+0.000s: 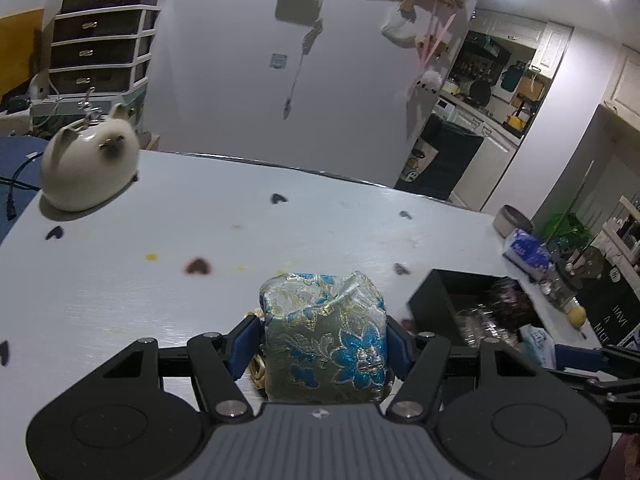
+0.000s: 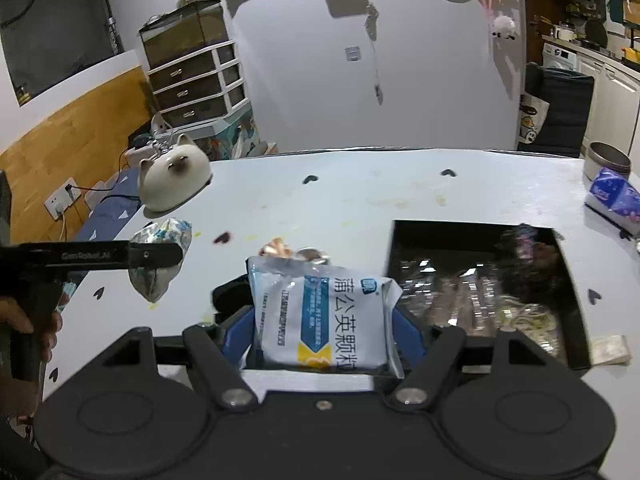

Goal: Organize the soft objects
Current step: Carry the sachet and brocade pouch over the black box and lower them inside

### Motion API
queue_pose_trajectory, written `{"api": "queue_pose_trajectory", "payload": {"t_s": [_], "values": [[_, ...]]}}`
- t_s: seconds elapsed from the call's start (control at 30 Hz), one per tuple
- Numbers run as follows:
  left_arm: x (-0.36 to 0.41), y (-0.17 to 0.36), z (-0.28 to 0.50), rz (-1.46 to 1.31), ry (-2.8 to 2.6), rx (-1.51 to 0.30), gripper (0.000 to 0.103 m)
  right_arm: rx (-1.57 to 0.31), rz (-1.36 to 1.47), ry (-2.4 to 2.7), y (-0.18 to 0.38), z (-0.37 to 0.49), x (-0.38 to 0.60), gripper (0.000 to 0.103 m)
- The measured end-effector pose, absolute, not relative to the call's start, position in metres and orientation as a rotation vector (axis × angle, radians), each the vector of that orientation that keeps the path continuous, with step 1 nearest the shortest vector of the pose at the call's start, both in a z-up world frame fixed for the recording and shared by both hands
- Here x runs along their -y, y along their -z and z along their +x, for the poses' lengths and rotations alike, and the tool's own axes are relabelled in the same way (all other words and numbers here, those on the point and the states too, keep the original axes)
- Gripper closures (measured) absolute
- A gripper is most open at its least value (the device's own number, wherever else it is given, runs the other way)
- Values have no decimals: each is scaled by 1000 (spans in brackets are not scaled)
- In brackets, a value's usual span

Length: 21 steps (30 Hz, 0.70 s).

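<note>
A pale grey tabletop [image 1: 168,280] dotted with small dark heart marks and yellowish stains fills a dim room with a plain white wall. The left claw [image 1: 322,340] grips a blue, gold and silver floral brocade pouch [image 1: 324,336]. The right claw [image 2: 324,320] clamps a white and blue sealed packet with printed characters [image 2: 320,316]. Right of both sits an open black box [image 2: 480,280]. Far ahead-left rests a cream cat-shaped plush [image 1: 88,168], before a dark drawer unit [image 1: 100,52].
</note>
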State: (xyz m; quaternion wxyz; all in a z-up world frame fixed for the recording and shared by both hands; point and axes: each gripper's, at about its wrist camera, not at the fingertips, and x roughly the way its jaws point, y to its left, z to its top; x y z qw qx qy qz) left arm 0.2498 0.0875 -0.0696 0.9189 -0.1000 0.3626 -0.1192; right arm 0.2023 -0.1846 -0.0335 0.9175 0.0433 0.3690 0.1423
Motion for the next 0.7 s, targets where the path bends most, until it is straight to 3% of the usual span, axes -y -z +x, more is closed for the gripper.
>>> {"api": "queue_pose_trajectory", "payload": {"t_s": [0.7], "values": [[57, 68, 257, -218, 409, -783, 38, -819, 222, -144, 56, 238, 326, 28]]}}
